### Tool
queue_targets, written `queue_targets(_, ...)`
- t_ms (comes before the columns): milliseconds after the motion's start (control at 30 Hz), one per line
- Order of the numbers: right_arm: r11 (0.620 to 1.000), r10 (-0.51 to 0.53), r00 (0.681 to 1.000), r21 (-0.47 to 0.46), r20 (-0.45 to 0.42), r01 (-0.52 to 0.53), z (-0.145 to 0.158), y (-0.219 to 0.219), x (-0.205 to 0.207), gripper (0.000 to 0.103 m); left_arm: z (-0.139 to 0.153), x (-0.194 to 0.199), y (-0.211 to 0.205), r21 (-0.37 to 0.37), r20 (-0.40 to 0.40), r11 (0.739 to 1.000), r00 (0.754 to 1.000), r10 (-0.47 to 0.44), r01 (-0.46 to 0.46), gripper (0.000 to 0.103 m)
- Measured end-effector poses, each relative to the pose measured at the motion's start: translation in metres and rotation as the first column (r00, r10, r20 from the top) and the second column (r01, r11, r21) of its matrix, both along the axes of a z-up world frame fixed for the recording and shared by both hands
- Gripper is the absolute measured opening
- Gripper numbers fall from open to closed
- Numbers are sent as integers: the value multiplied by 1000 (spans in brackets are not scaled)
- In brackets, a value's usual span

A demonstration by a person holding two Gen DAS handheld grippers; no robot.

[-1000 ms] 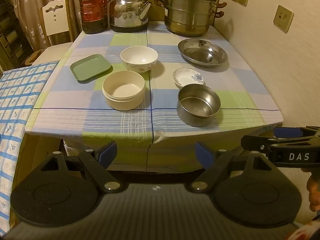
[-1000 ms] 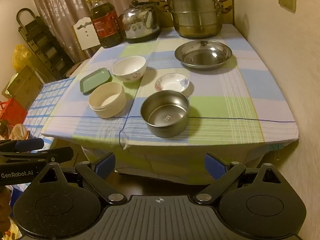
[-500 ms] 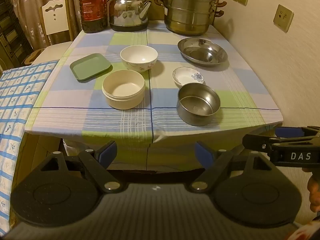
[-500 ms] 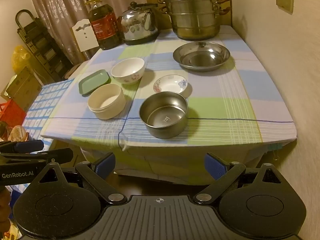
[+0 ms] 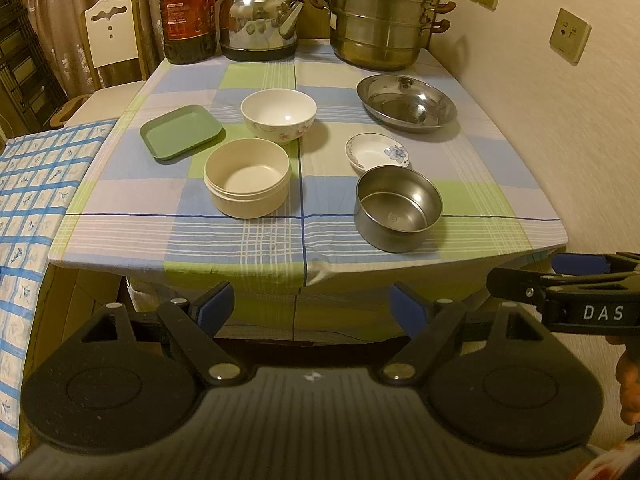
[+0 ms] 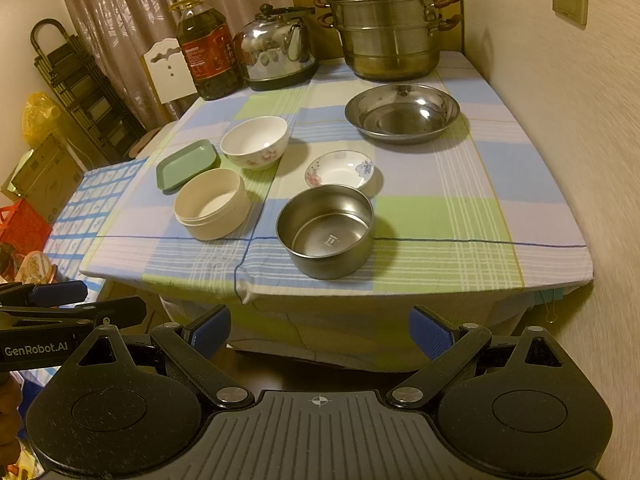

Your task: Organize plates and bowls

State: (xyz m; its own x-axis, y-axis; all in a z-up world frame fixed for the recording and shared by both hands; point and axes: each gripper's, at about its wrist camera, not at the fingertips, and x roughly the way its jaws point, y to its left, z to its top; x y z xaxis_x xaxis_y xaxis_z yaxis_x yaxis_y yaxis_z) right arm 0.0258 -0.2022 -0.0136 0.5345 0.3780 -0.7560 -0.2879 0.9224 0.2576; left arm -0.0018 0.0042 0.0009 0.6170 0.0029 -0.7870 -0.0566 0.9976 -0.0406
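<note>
On the checked tablecloth stand a steel bowl (image 5: 398, 208) (image 6: 326, 230), a cream round bowl (image 5: 247, 176) (image 6: 211, 203), a white flowered bowl (image 5: 279, 115) (image 6: 254, 141), a small flowered saucer (image 5: 377, 152) (image 6: 340, 169), a green square plate (image 5: 180, 131) (image 6: 186, 163) and a wide steel dish (image 5: 406, 102) (image 6: 402, 112). My left gripper (image 5: 314, 306) hangs open in front of the table's near edge, holding nothing. My right gripper (image 6: 320, 330) is open too, below the edge near the steel bowl.
At the table's back stand an oil bottle (image 5: 186, 12), a kettle (image 5: 260, 24) and a stacked steamer pot (image 5: 380, 20). A wall (image 6: 580, 160) runs along the right side. A blue-checked surface (image 5: 28, 200) and a chair (image 5: 110, 32) lie to the left.
Both grippers have edged slightly closer to the table and stay open. Nothing on the table has moved.
</note>
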Motion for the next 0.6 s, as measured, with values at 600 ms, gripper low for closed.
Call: queue_targets(600, 1000, -3, 1000, 3, -2, 3, 1, -4, 2, 96, -5, 2, -2, 0, -5, 1000, 1000, 2, -2, 83)
